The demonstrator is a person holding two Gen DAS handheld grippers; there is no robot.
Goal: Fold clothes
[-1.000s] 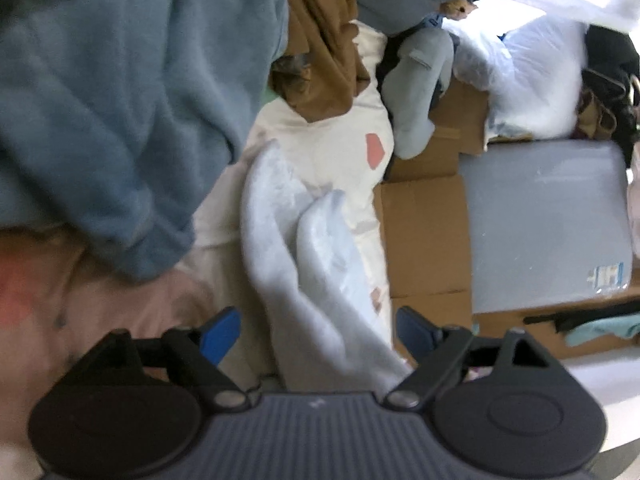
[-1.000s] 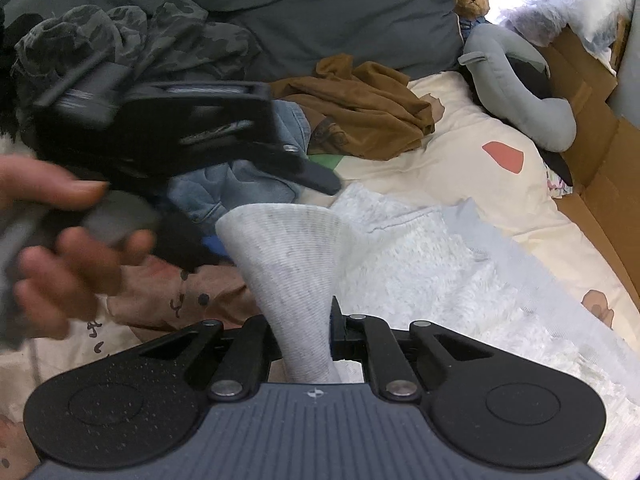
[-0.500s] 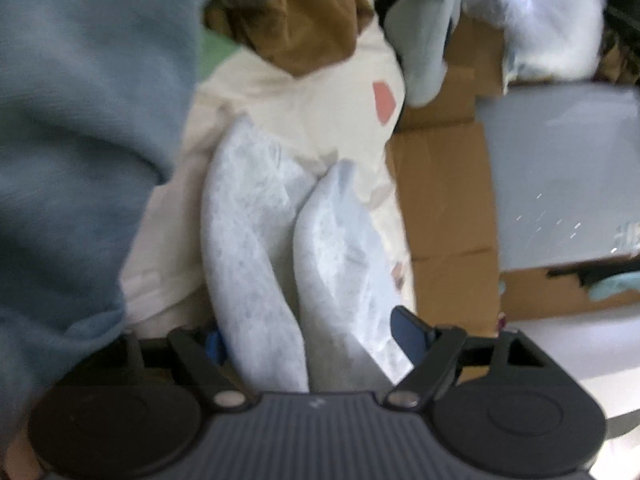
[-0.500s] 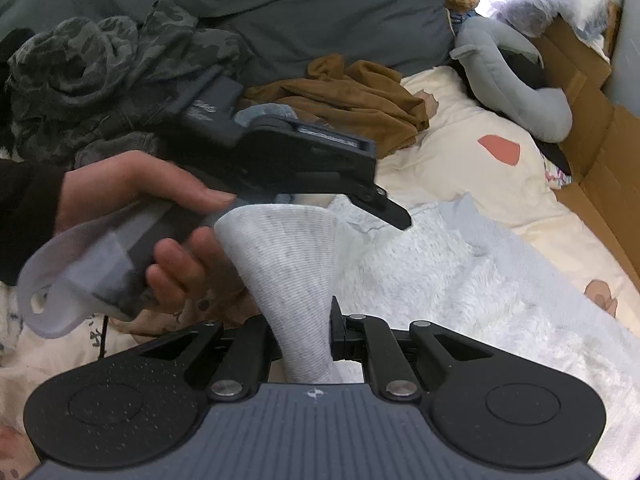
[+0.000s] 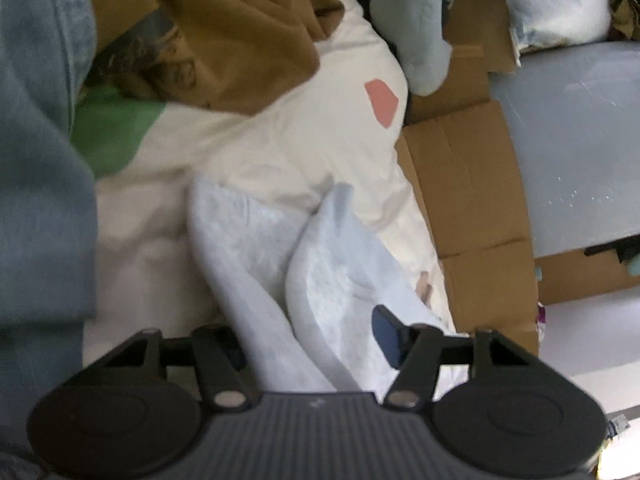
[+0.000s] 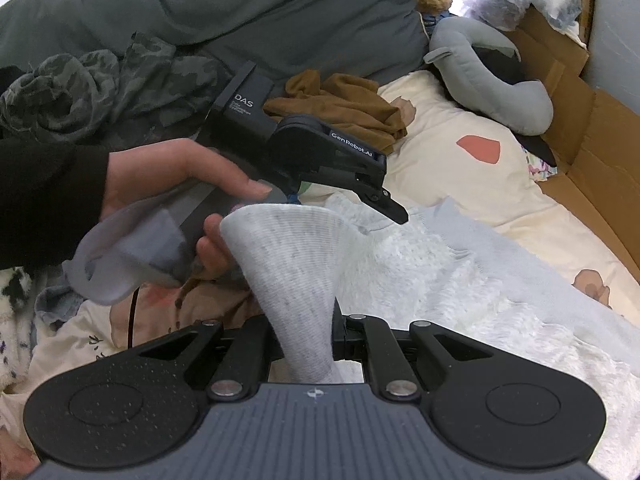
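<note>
A pale grey fleecy garment [image 6: 480, 280] lies spread on the cream bedsheet [image 6: 460, 184]. My right gripper [image 6: 308, 332] is shut on its ribbed grey cuff [image 6: 292, 264], which rises in a fan out of the jaws. In the left wrist view two raised folds of the same garment [image 5: 340, 264] run between the fingers of my left gripper [image 5: 310, 340]. Its jaws are closing around them; the left pad is hidden behind the cloth. In the right wrist view a hand [image 6: 168, 176] holds that left gripper just beyond the cuff, one finger [image 6: 384, 200] pointing down at the fleece.
A brown garment [image 6: 344, 104], a camouflage garment [image 6: 100, 80] and a dark grey duvet [image 6: 280, 12] lie at the back of the bed. Blue denim [image 5: 40, 160] hangs on the left. A grey plush toy [image 6: 492, 76] and flattened cardboard [image 5: 460, 184] line the right edge.
The left gripper has slid across the bed onto the pale garment and its jaws have narrowed around two folds. The right gripper has kept still on the cuff.
</note>
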